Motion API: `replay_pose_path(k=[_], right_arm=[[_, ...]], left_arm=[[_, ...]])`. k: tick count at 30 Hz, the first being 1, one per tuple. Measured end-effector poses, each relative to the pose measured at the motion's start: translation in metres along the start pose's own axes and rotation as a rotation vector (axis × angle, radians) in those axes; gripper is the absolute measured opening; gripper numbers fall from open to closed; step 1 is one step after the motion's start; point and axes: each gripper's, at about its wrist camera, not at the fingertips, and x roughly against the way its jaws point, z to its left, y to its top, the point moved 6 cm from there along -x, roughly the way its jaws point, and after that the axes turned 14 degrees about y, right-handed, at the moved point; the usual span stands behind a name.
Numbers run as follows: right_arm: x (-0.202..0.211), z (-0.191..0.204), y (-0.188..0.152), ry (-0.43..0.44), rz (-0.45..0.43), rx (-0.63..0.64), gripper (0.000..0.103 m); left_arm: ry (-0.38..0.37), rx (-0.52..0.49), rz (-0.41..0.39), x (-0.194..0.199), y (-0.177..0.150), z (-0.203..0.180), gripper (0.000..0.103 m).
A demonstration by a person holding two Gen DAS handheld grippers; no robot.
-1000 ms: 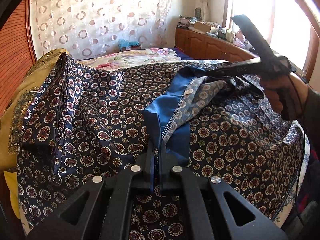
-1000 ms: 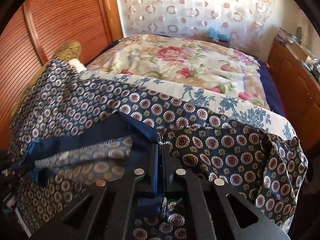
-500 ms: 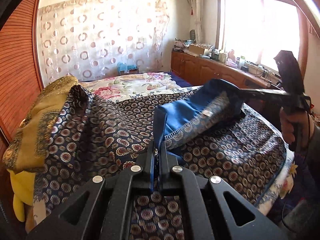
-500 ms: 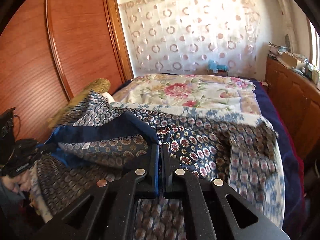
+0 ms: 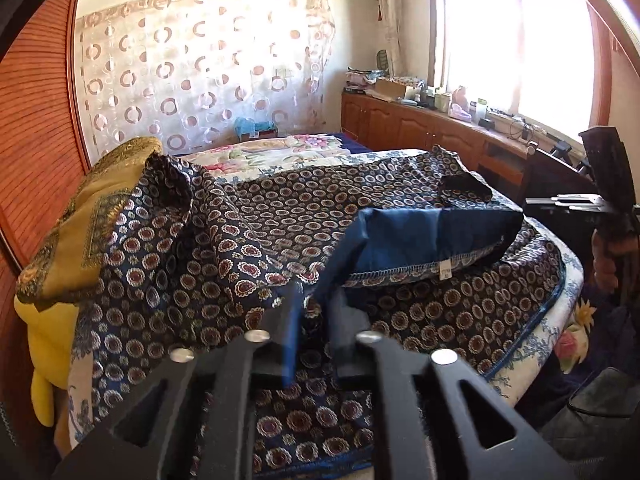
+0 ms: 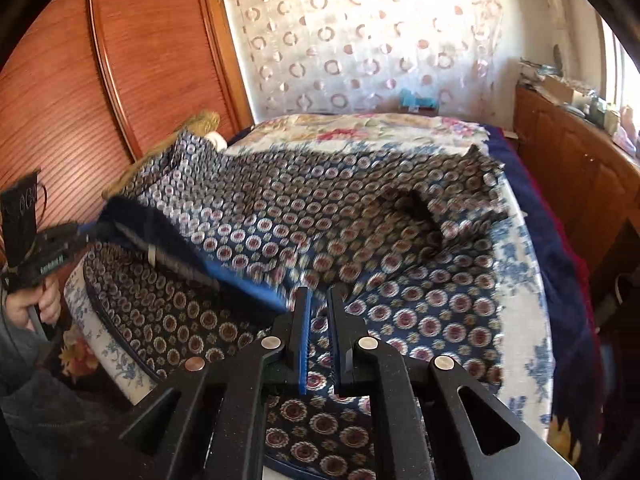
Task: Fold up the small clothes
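Garment (image 5: 432, 236), patterned with a blue lining, lay folded over across mid-frame on the bed (image 5: 536, 344) as the left gripper (image 5: 316, 320) and right gripper (image 6: 318, 320) had just parted narrowly, releasing its hem, so this fold looked complete.

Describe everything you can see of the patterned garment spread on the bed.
The garment is dark navy fabric printed with rows of red-and-cream medallions, and it looks thin and smooth. It lies spread across the bed, its left part draped up over a yellow cushion. A plain blue flap of its inner side, edged with white overlock stitching and a small white label, is turned over the middle. The left gripper and right gripper have just been opening; neither pinches the cloth.
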Motion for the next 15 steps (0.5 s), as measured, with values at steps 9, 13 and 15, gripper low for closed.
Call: replay_pose_path(k=[9, 13, 15], right_arm=[[-0.001, 0.000, 0.021, -0.099, -0.034, 0.006, 0.040], [-0.023, 0.004, 0.011, -0.141, -0.002, 0.016, 0.043], [-0.030, 0.005, 0.007, -0.165, 0.012, 0.020, 0.044]], left_arm=[[0.011, 0.046, -0.031, 0.018, 0.002, 0.021, 0.072], [0.049, 0.069, -0.042, 0.019, 0.004, 0.036, 0.075], [0.078, 0.082, -0.051, 0.018, 0.006, 0.045, 0.075]])
